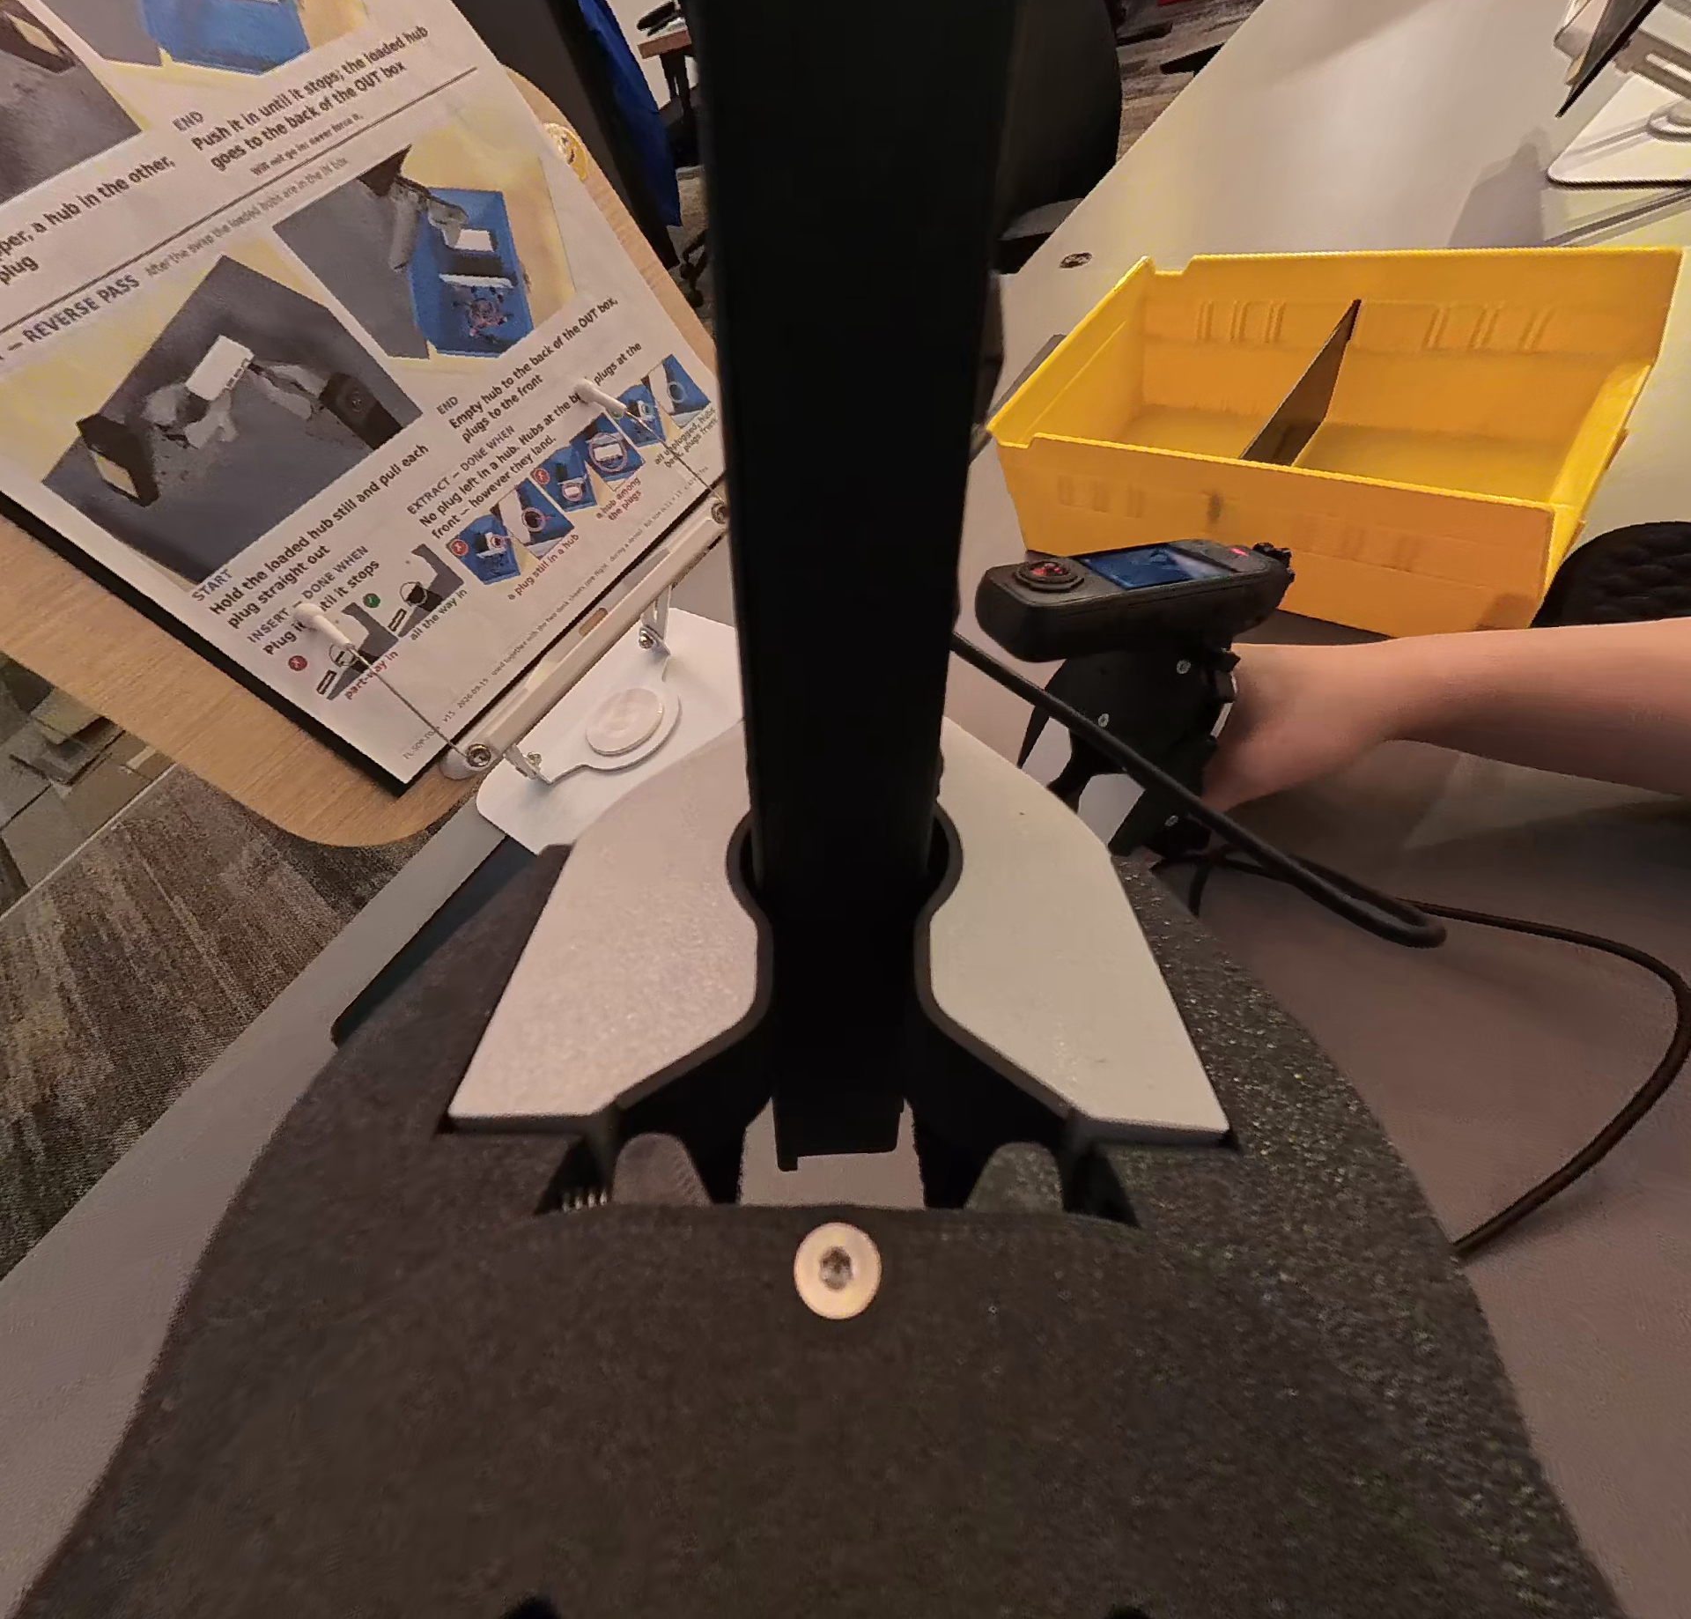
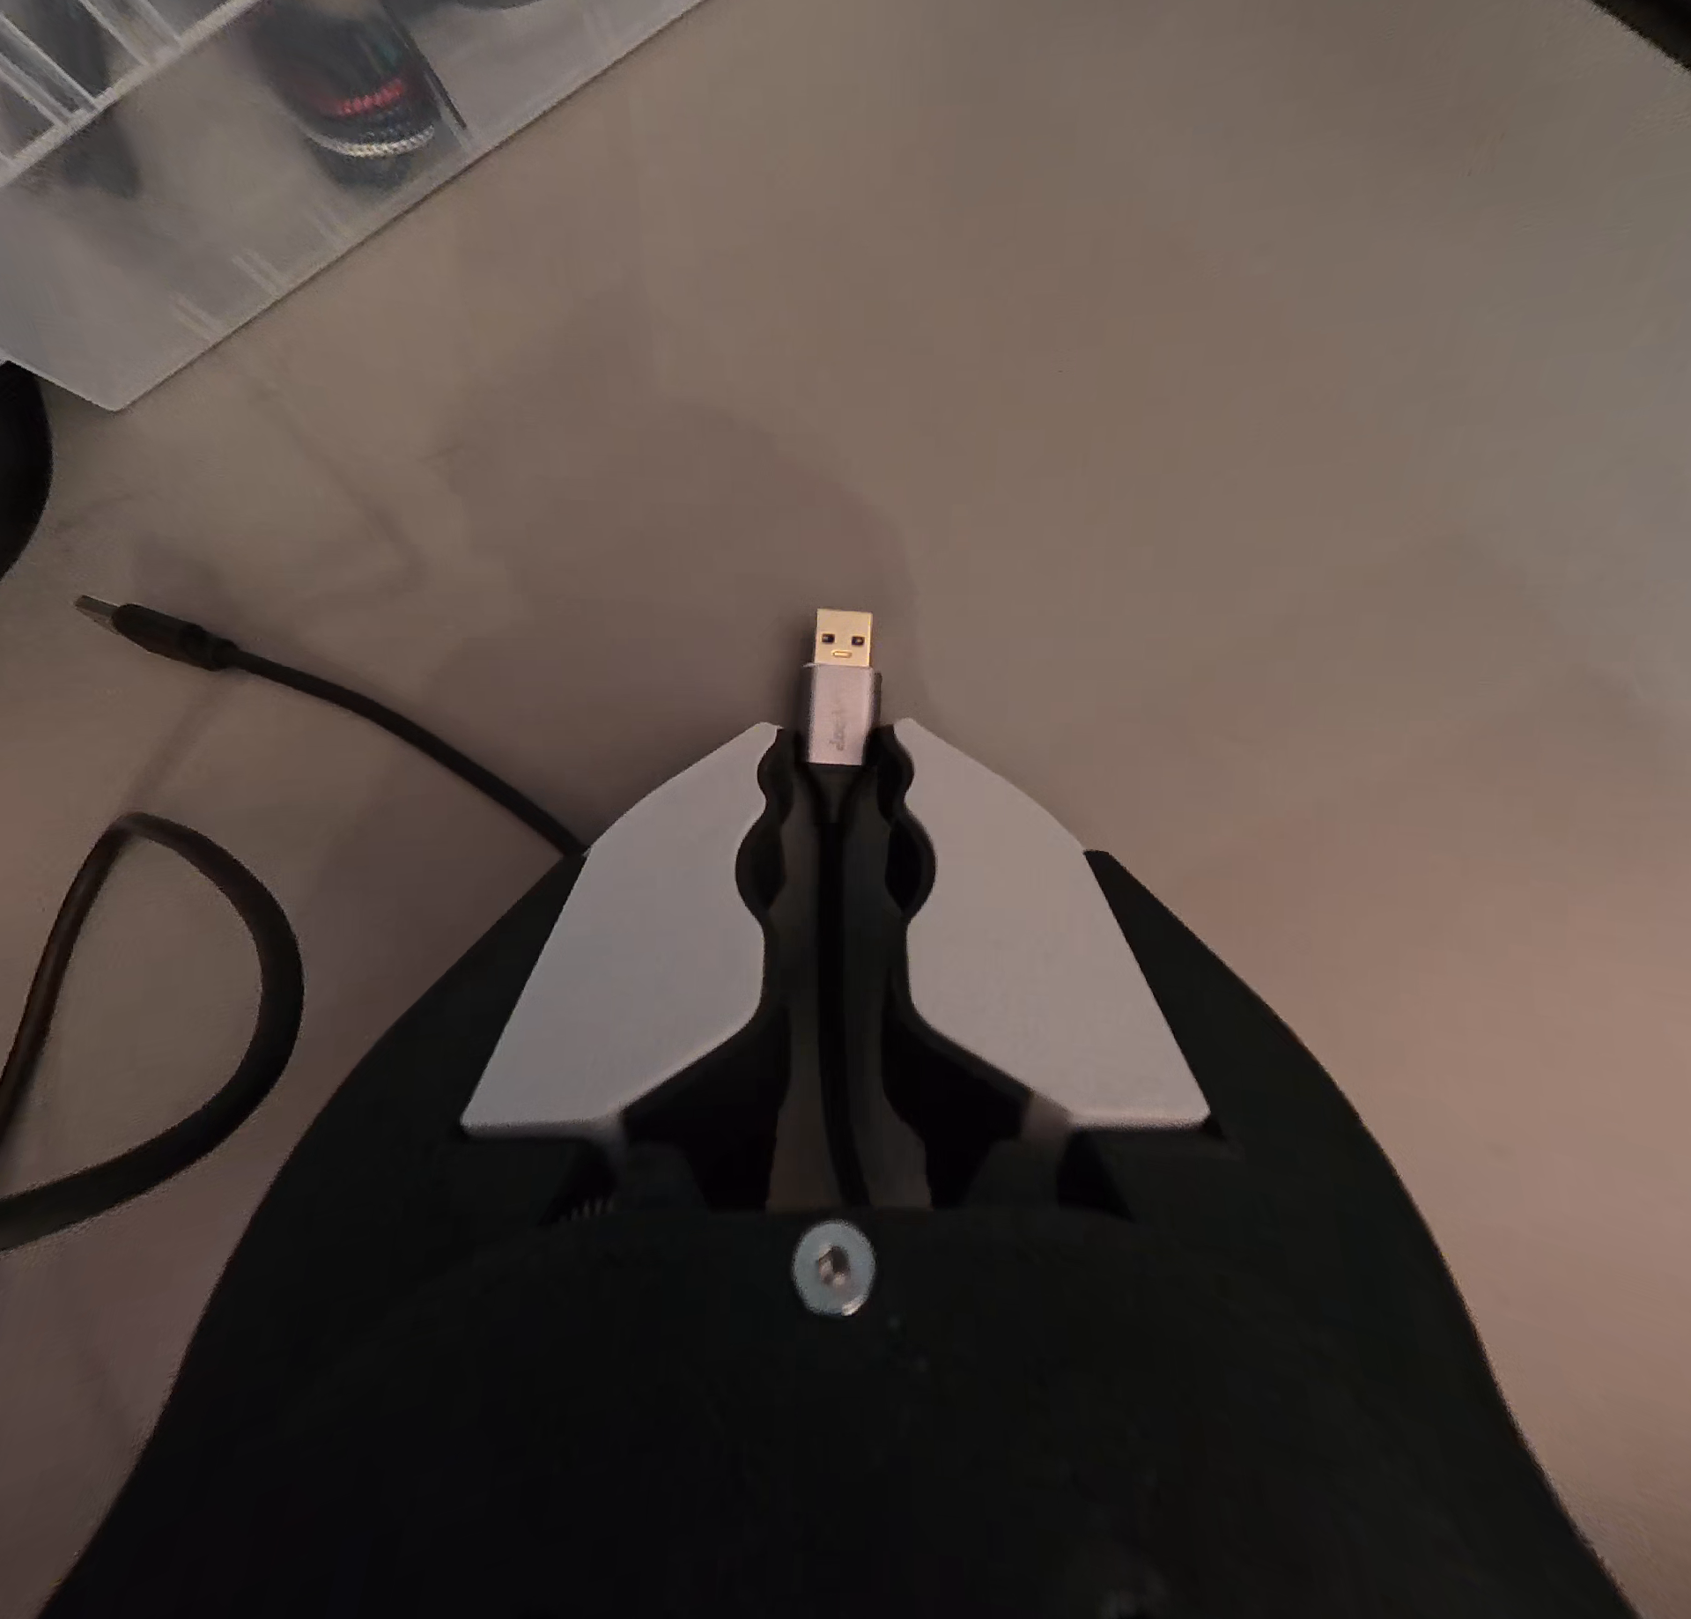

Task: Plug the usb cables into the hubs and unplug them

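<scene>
- My left gripper is clamped on a long black slab-shaped hub. Its long axis runs straight away from me, up the middle of the left wrist frame, and its far end leaves the top edge, so I cannot see its ports.
- My right gripper is closed narrow on the grey metal sleeve of a USB-A plug with a gold-coloured tip. Its black cable runs back between my fingers.
- The plug sits at the centre of the right wrist frame, its long axis in line with my fingers. The tip points forward and up the frame, over the bare grey tabletop.
- In the left wrist view my right gripper shows at middle right, below the empty yellow plastic bin with a dark divider. It is well apart from the hub.
- As I judge it, mating turns on lining the plug's axis up with a hub port. The right one must travel; the hub is not in its view.
- A second black cable with a dark plug lies loose at left.
</scene>
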Demonstrator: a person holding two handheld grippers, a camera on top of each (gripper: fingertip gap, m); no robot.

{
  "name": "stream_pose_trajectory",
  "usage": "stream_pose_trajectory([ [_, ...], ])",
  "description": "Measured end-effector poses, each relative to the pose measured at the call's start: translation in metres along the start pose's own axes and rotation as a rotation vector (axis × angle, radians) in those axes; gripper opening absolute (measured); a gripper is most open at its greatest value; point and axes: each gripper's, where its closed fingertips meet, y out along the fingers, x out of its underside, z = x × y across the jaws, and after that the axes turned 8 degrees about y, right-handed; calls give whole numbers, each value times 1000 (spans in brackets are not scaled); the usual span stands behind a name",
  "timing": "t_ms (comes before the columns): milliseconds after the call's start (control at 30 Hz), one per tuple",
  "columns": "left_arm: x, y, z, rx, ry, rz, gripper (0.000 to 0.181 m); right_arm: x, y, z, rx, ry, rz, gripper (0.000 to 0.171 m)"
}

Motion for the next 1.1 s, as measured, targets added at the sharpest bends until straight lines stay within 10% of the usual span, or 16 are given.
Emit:
stream_pose_trajectory([
  [767,10,44,1,-157,118,-65,26,-91,-162,-88,157,-304,615,18],
  [1100,6,64,24,-143,191,-77,26,-102,-180,-105,116,-204,429,18],
])
